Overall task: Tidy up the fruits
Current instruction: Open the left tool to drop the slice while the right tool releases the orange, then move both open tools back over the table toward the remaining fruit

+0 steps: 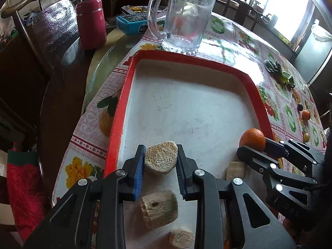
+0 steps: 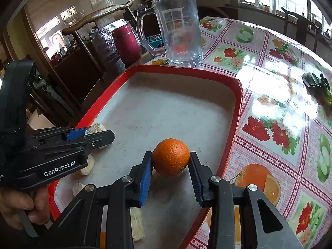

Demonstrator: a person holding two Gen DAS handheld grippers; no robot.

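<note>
Inside the red-rimmed tray (image 2: 238, 112), a dimpled orange (image 2: 170, 157) is clamped by the right gripper (image 2: 170, 161) and a porous corn chunk (image 1: 161, 157) by the left gripper (image 1: 160, 159), with bare floor ahead.

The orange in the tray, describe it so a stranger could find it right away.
Find the red-rimmed tray in front of the glass mug. Near its right edge, the right claw grips the orange. It is the only round, bright orange thing there; the rest are pale, rough chunks.

White lettering "GenRobot.AI" stands on the black body of the left gripper (image 2: 99, 138), seen from the right wrist. Print on the blue box (image 1: 131, 22) beyond the bench's far edge is too small to read.
</note>
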